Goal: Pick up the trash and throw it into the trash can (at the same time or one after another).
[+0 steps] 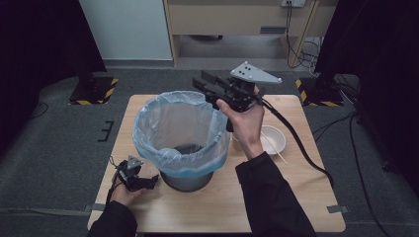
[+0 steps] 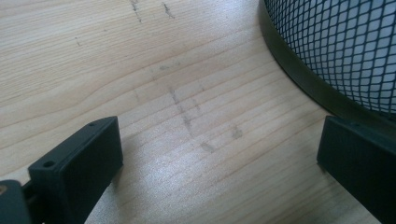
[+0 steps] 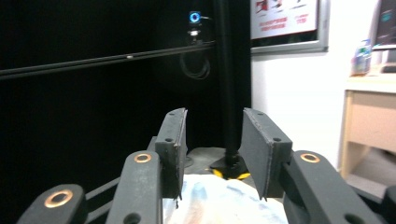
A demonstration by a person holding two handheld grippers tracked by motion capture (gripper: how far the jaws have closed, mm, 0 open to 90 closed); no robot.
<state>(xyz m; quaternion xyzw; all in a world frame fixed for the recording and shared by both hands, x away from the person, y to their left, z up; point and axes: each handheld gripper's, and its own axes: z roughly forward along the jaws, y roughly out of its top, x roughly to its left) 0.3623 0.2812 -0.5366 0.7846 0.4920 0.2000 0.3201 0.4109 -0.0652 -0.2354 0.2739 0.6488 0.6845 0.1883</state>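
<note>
Nearest the person, the left tool rests low on the worktop by the base of the mesh bin, its jaws standing wide apart with bare wood between them; in the left gripper view the bin's dark bottom band curves just past the right-hand jaw, near it, though contact cannot be told. The bin stands toward the left middle of the worktop, lined with a pale blue plastic bag whose edge is folded out over the rim.

Above the bin's far right rim, the right tool is held up in the air, pointing out over the bag, its jaws partly apart and holding nothing.

The liner looks thin, soft and slippery, likely to crumple or tear if pinched hard; the folded rim is the sensible place to grip it. The wire bin seems light and stiff, and may slide unless steadied at its base.

Farther right lie a white bowl and a thin wooden stick.
</note>
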